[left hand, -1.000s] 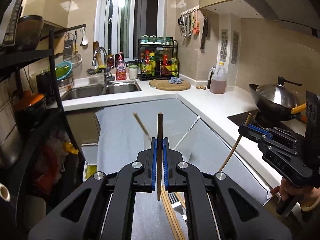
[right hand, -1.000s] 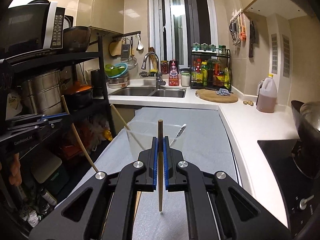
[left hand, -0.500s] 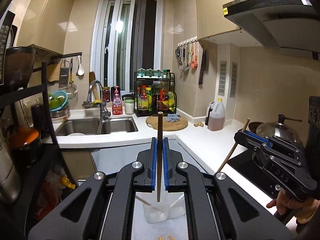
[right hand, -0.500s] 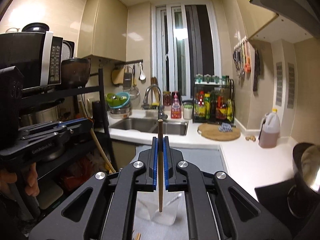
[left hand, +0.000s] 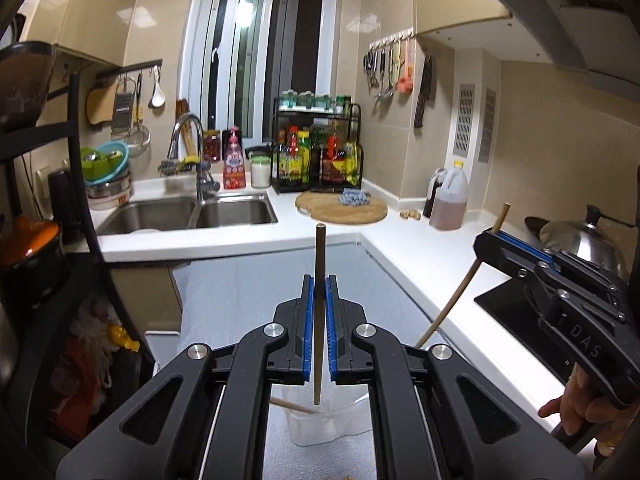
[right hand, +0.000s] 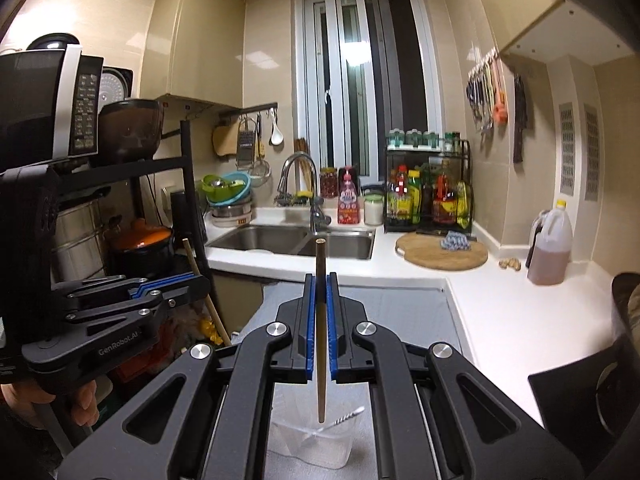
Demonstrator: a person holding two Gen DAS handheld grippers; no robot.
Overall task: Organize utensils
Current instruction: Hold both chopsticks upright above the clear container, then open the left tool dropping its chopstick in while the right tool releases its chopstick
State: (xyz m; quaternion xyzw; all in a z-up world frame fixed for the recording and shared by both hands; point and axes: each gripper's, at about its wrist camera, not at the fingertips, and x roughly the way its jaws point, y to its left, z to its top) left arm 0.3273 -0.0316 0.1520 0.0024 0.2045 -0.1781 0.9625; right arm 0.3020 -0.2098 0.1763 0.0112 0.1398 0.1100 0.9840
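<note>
Small home kitchen: double stainless steel sink (left hand: pixel 188 214) with curved chrome tap (left hand: pixel 188 148) at 11 o'clock, black wire rack of sauce bottles (left hand: pixel 318 152) at 12, L-shaped white table (left hand: pixel 420 248), black-and-silver microwave oven (right hand: pixel 52 104) at 10, steel-lidded wok (left hand: pixel 576 240) at 3.

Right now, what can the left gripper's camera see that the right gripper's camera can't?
Only the left wrist view shows the steel wok lid on the stove and the right gripper from the side, clamping a chopstick. Only the right wrist view shows the microwave and the left gripper from the side. Both show the sink, the round wooden board, the clear cup below, and one upright chopstick pinched between blue pads.
</note>
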